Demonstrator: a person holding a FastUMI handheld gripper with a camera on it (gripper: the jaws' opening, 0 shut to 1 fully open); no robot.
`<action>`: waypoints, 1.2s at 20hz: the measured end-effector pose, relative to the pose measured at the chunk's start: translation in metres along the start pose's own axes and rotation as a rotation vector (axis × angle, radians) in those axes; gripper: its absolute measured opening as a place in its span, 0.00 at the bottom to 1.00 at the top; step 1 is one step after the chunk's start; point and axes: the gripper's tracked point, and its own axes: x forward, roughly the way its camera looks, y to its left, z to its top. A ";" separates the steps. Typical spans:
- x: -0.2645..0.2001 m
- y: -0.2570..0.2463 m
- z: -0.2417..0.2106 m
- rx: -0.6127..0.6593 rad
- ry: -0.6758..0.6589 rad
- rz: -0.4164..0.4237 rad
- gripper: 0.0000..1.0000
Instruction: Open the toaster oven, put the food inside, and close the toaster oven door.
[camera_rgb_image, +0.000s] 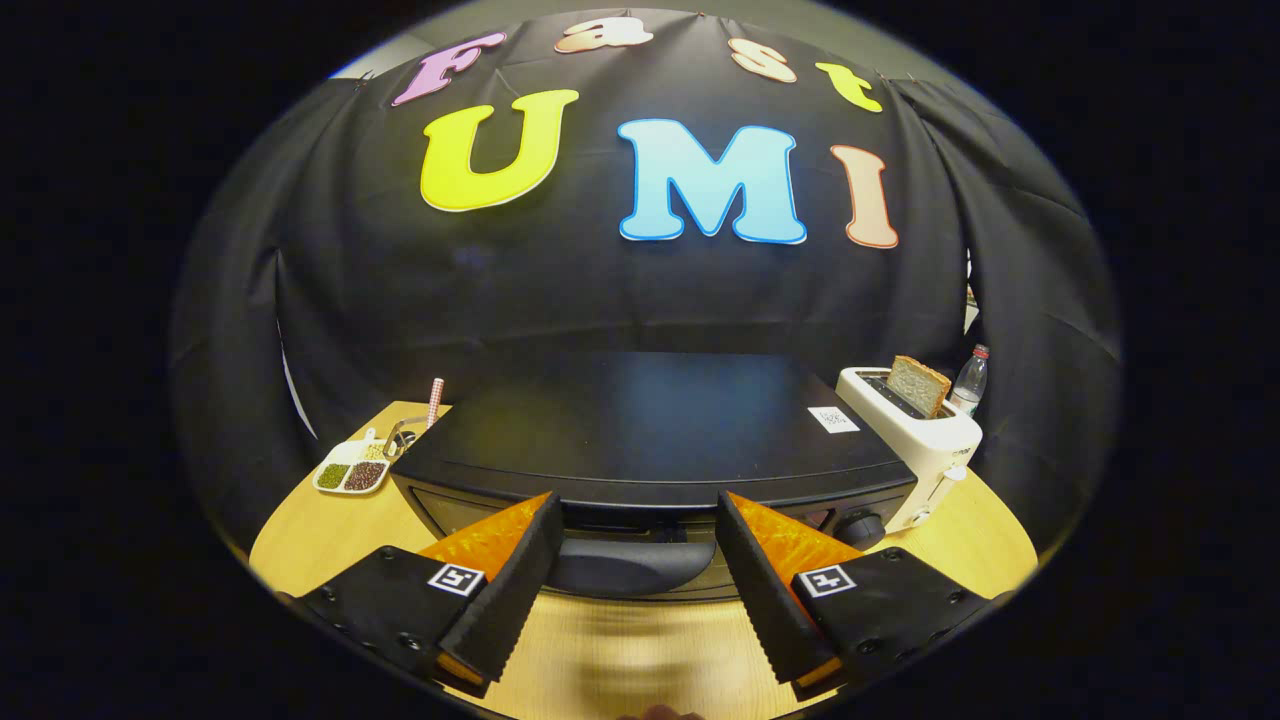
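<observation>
Hand-held gripper (640, 560) is spread wide, holding nothing, fingers either side of the toaster oven's door handle (630, 565) (can't tell if they're touching it). The toaster oven (650, 430) sits shut on the worktop (320, 530) right ahead, white toaster (915, 440) beside it.

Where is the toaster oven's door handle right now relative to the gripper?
In the gripper view, the door handle sits at the toaster oven's front, between and slightly beyond the open gripper's fingertips, untouched.
</observation>
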 end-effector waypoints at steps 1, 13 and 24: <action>0.001 0.000 -0.001 -0.015 0.007 -0.002 0.99; -0.014 0.002 -0.016 -0.025 0.115 0.061 0.98; -0.041 0.002 -0.038 -0.042 0.124 0.082 0.96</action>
